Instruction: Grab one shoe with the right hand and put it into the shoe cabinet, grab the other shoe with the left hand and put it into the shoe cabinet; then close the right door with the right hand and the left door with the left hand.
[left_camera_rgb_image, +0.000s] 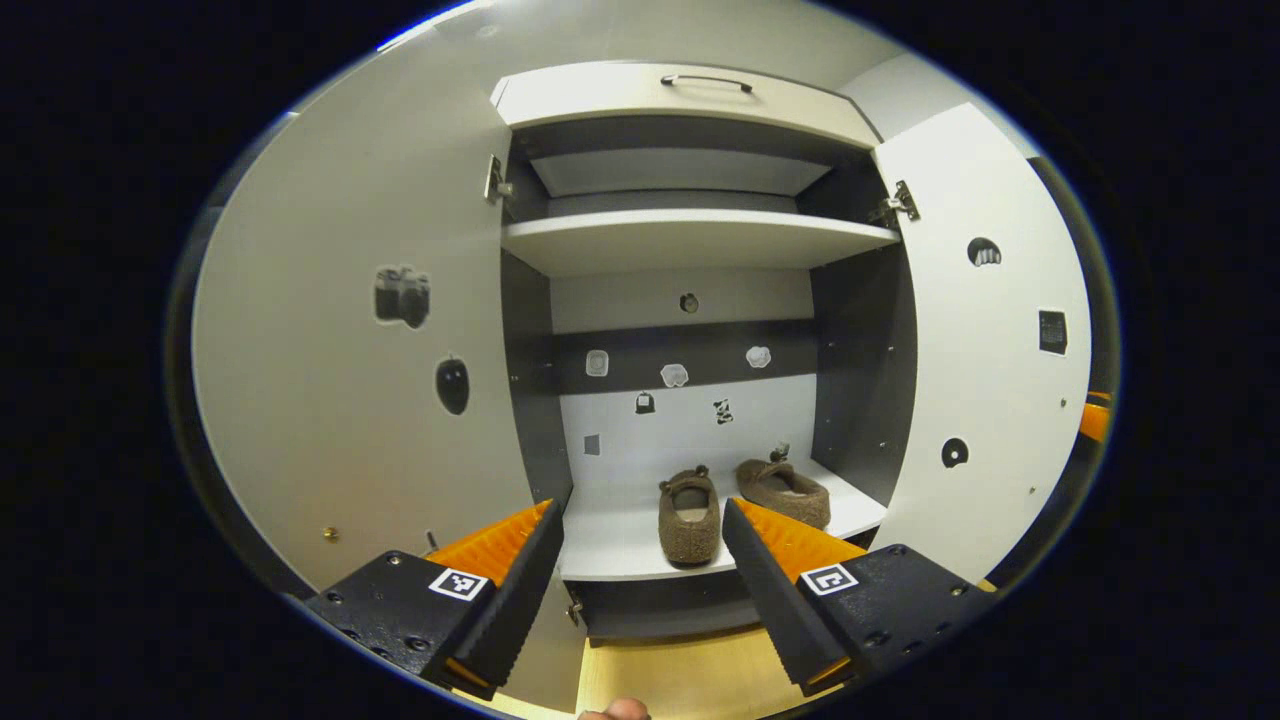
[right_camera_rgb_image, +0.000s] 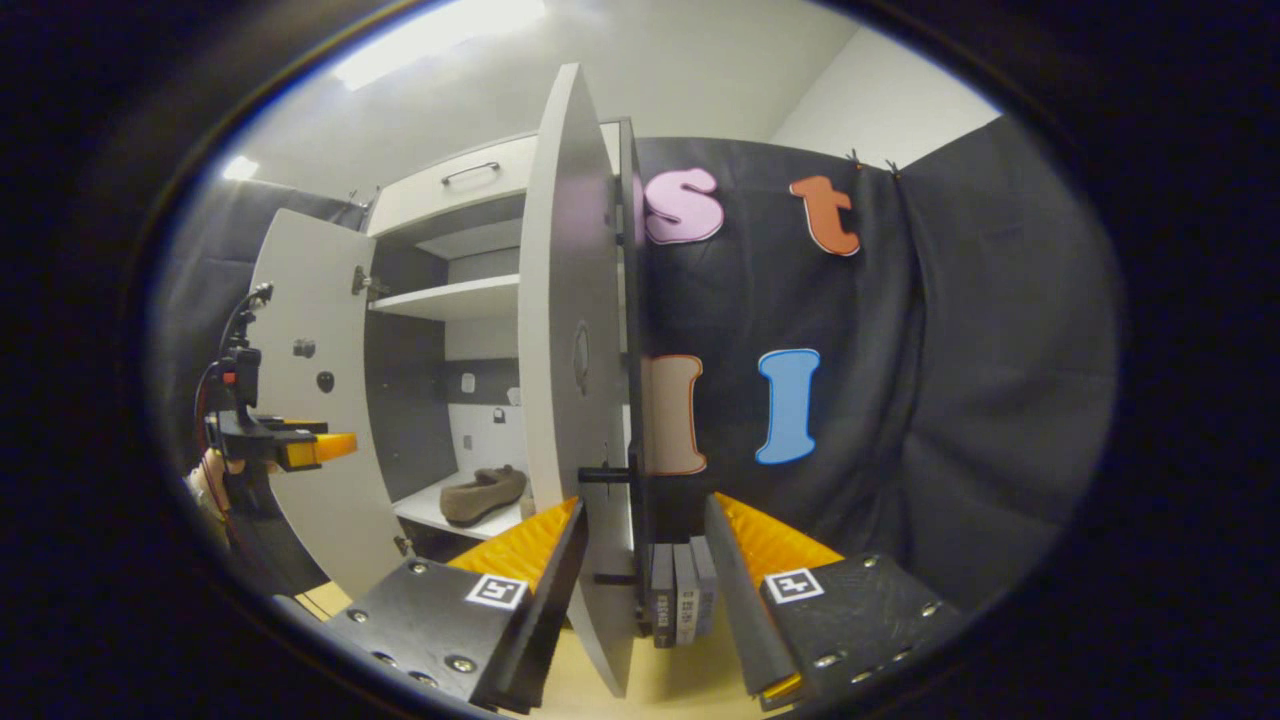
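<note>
Already both shoes (left_camera_rgb_image: 735, 503) sit inside the cabinet; right tongs (right_camera_rgb_image: 640, 535), apart, straddle the right door (right_camera_rgb_image: 575, 380) edge at six o'clock (left tongs (left_camera_rgb_image: 640, 545) also apart). Pushing off-centre could let it slip.

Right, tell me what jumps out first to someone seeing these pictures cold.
The open shoe cabinet fills the left gripper view, both doors swung wide, with two brown fuzzy shoes side by side on its lower shelf. In the right gripper view, the right door stands edge-on between the open fingers of the right gripper. The left gripper is open too, holding nothing.
</note>
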